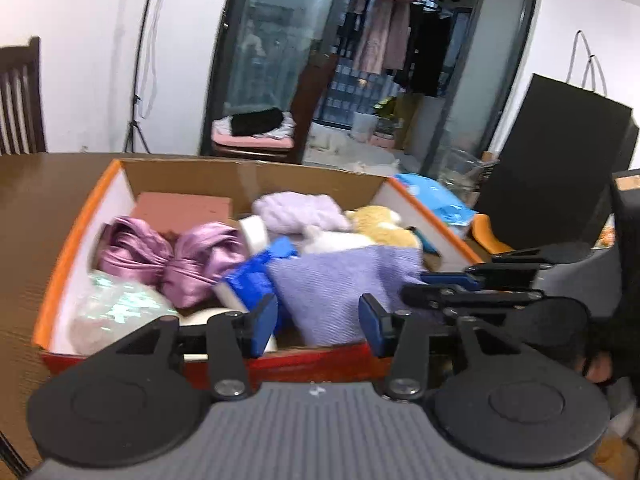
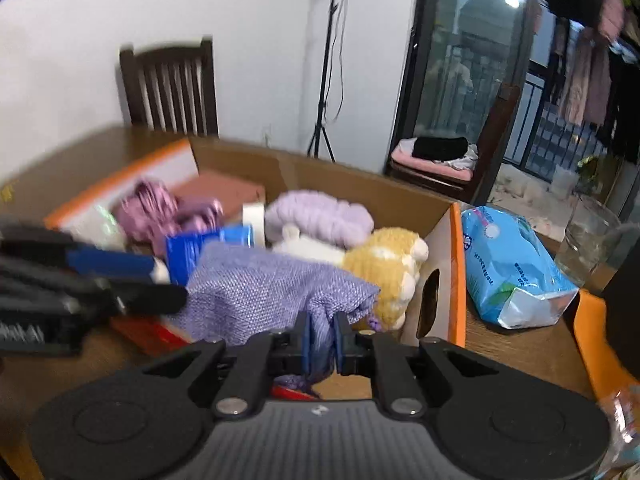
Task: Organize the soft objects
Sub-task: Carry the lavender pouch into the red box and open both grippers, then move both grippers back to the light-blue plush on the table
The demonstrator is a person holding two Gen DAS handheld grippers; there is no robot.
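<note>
1. White walls and a dark-framed glass door [image 1: 280, 52] back the scene, with hanging clothes [image 1: 384, 32] past the opening, a light stand [image 2: 326, 80] by the wall and a dark wooden chair [image 2: 172, 88] at the far edge of the table.
2. Brown wooden table [image 1: 24, 240] carries an orange-rimmed cardboard box [image 1: 68, 248], open on top and crowded with soft things.
3. Inside the box, a lavender knit cloth [image 1: 340, 292] drapes over the near middle; behind it lie a shiny pink satin bundle [image 1: 172, 260], a pale purple fluffy item [image 1: 300, 210], a yellow plush toy [image 1: 380, 224], a blue package [image 1: 252, 276] and a roll of white tape [image 1: 254, 232].
4. Right of the box, on the table, a light-blue tissue pack [image 2: 508, 268] lies just beside the box wall, with a clear glass [image 2: 588, 236] behind it and a black bag [image 1: 560, 152] farther off.
5. Right gripper [image 2: 321, 338] has its jaws pressed together on a bunched corner of the lavender knit cloth, at the near right corner of the box.
6. Left gripper [image 1: 318, 324] hovers over the near edge of the box, its jaws part-way apart with nothing between them; the blue pads [image 1: 262, 326] touch no cloth.
</note>
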